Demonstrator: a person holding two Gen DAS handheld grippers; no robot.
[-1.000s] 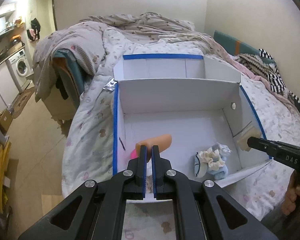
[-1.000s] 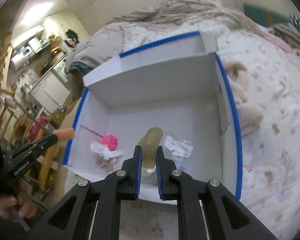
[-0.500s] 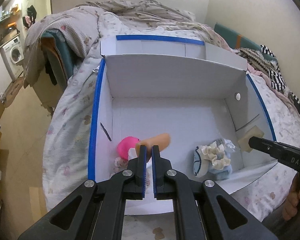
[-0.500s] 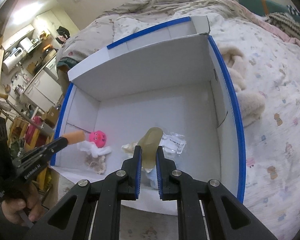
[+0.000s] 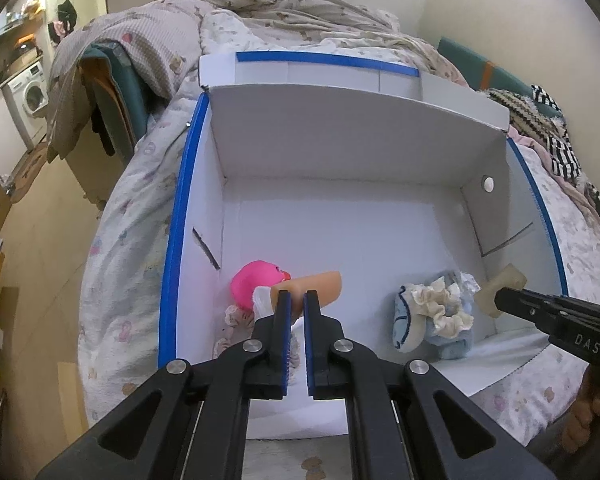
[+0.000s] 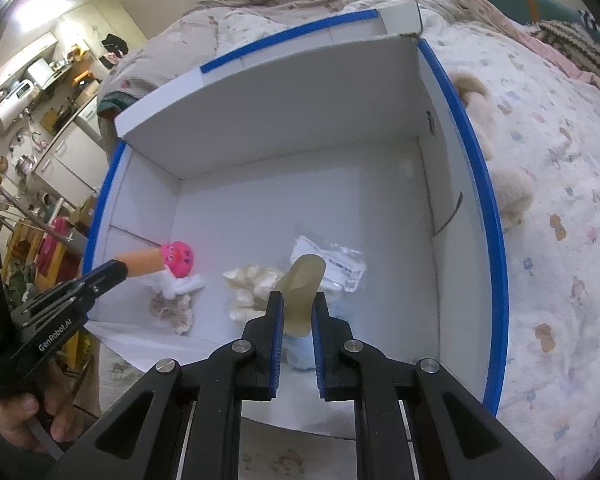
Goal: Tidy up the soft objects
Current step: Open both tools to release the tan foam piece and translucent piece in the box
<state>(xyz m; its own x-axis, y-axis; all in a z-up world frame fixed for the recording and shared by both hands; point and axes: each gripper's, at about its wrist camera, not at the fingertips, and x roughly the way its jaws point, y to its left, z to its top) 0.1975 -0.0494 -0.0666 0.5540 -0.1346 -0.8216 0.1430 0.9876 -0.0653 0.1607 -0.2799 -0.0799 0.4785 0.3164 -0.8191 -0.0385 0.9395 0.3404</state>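
A white box with blue-taped rims (image 5: 176, 240) lies open on the bed. My left gripper (image 5: 295, 300) is shut on a peach soft piece (image 5: 324, 286), low over the box's near left corner, just above a pink toy (image 5: 256, 284). From the right wrist view, the left gripper (image 6: 118, 270) and its peach soft piece (image 6: 144, 260) show beside the pink toy (image 6: 178, 256). My right gripper (image 6: 298, 300) is shut on a beige soft piece (image 6: 304, 280), above a cream scrunchie (image 6: 252, 284) and a plastic bag (image 6: 332, 264). The left wrist view shows it at the right (image 5: 500, 302).
A light blue sock (image 5: 408, 322) lies beside the scrunchie (image 5: 440, 308). Lacy cloth (image 6: 172, 310) sits under the pink toy. A cream plush (image 6: 508, 184) lies on the bedspread outside the box's right wall. Clothes pile at the bed's far right (image 5: 540, 120). A hand (image 6: 24, 420) holds the left tool.
Both grippers have sunk toward the box, which now fills more of each view. The pink toy has come clear beside the left gripper. Both grips are unchanged.
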